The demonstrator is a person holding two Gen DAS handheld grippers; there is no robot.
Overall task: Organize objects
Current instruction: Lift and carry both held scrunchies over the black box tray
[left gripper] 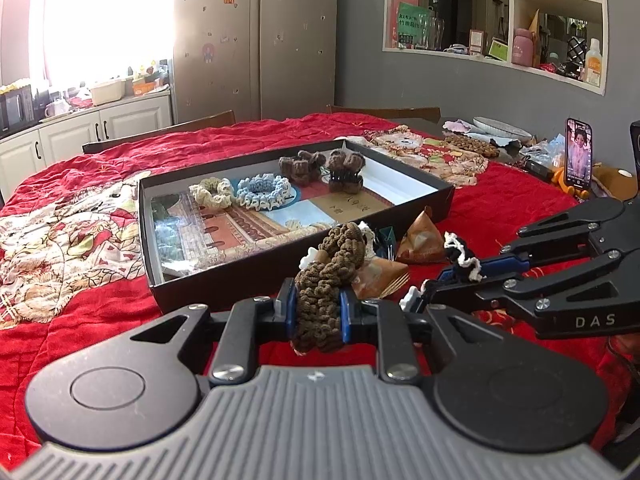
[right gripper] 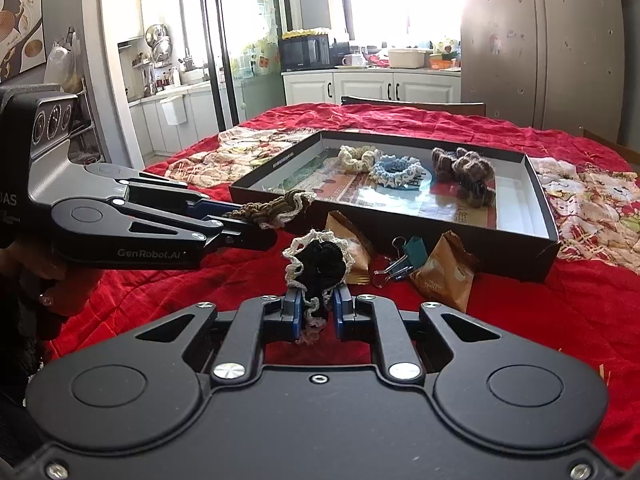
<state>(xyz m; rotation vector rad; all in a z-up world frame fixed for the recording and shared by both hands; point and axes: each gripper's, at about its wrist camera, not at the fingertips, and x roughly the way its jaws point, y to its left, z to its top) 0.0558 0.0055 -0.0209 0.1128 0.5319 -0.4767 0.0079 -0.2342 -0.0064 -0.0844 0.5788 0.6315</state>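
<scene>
My left gripper [left gripper: 319,312] is shut on a brown crocheted scrunchie [left gripper: 328,280], held above the red cloth just in front of the black box [left gripper: 280,276]. My right gripper [right gripper: 317,308] is shut on a black scrunchie with white edging [right gripper: 318,264], also in front of the box [right gripper: 440,248]. Each gripper shows in the other's view: the right one [left gripper: 436,280], the left one [right gripper: 256,220]. In the box lie a cream scrunchie [left gripper: 212,194], a blue scrunchie [left gripper: 262,190] and brown knitted clips [left gripper: 324,168].
Orange snack packets [right gripper: 444,272], binder clips [right gripper: 394,268] and a teal clip lie on the red quilted cloth [right gripper: 520,320] by the box's near wall. A phone on a stand [left gripper: 578,158] and clutter sit at the table's right end. Chairs stand at the far side.
</scene>
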